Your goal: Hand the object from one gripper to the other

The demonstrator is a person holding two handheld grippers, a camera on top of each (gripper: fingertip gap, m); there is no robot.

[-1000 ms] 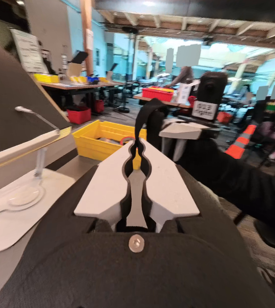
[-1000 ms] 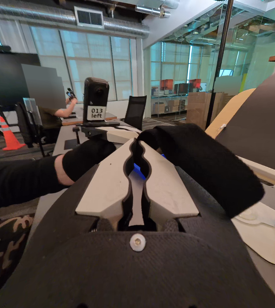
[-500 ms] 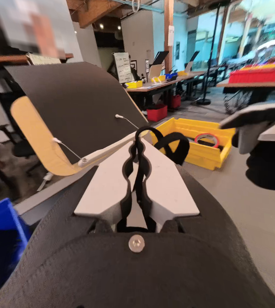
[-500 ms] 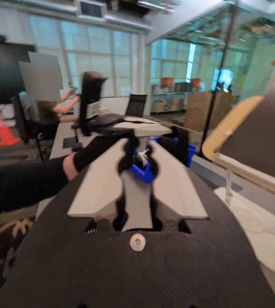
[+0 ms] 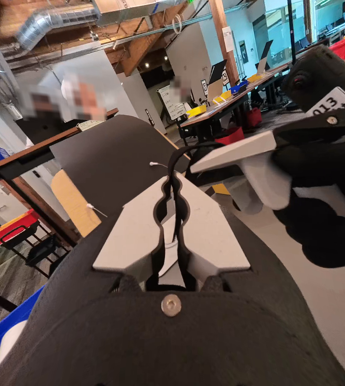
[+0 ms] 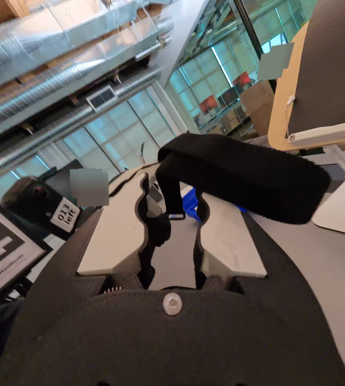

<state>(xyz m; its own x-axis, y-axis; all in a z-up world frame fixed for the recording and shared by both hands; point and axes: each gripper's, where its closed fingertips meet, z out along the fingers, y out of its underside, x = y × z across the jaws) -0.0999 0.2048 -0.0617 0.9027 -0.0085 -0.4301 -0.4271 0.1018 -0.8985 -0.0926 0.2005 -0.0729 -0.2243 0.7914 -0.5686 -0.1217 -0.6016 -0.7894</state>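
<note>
The grey counter (image 6: 313, 261) is lying beneath both grippers. The left gripper (image 5: 171, 179) is pinching the black strap (image 5: 176, 200) between its closed fingers, its loop rising just past the tips. The right gripper (image 6: 172, 188) is standing with fingers apart, the strap's wide padded band (image 6: 250, 179) hanging just ahead of them.
</note>
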